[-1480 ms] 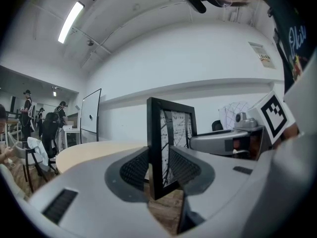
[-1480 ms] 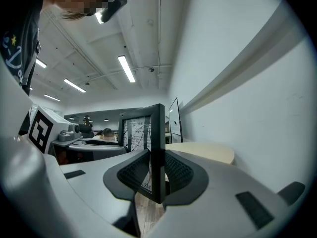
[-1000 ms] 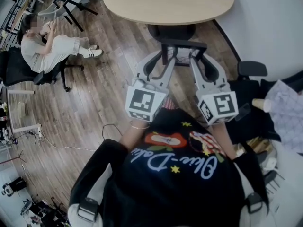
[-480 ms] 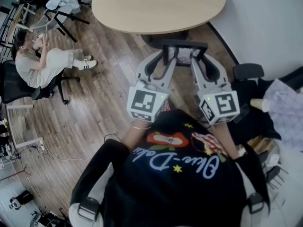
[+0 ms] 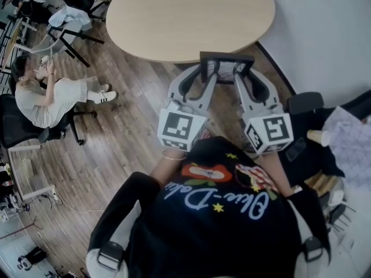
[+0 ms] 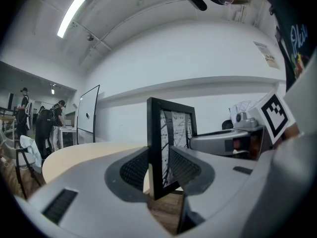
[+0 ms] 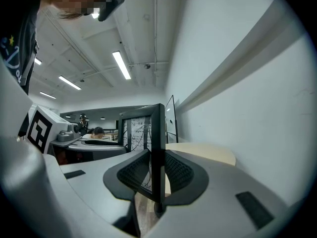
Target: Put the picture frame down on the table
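The left gripper (image 6: 158, 168) clamps the left edge of the upright picture frame (image 5: 226, 57), and the right gripper (image 7: 156, 175) clamps its right edge. The frame is in the air at the table's (image 5: 191, 16) near rim. Carry it further over the tabletop, lower both sides evenly, and release only once it rests.
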The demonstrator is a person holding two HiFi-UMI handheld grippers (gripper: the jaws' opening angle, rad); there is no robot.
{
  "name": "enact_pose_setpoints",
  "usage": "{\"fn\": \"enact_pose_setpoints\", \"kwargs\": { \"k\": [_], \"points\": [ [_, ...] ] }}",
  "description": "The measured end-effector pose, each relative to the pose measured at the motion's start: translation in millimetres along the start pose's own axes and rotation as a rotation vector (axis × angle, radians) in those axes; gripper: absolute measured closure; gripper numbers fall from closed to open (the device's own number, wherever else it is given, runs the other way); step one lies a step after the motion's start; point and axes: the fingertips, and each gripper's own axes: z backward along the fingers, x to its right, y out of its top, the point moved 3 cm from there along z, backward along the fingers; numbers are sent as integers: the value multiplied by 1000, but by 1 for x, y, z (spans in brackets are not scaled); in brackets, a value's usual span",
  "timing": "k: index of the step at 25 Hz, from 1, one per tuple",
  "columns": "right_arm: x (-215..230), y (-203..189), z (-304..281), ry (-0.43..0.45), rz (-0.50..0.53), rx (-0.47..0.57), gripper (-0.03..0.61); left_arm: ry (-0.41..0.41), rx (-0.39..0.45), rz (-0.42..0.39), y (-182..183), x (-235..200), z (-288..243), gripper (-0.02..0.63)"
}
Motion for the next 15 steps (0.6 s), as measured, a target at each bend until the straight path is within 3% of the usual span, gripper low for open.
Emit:
{"fn": "enact_pose_setpoints", "kwargs": {
  "k": [15],
  "points": [
    [-2,10,-71,-62,13,-51,500,-59,4,42,0,-70,-32,500]
  ]
}}
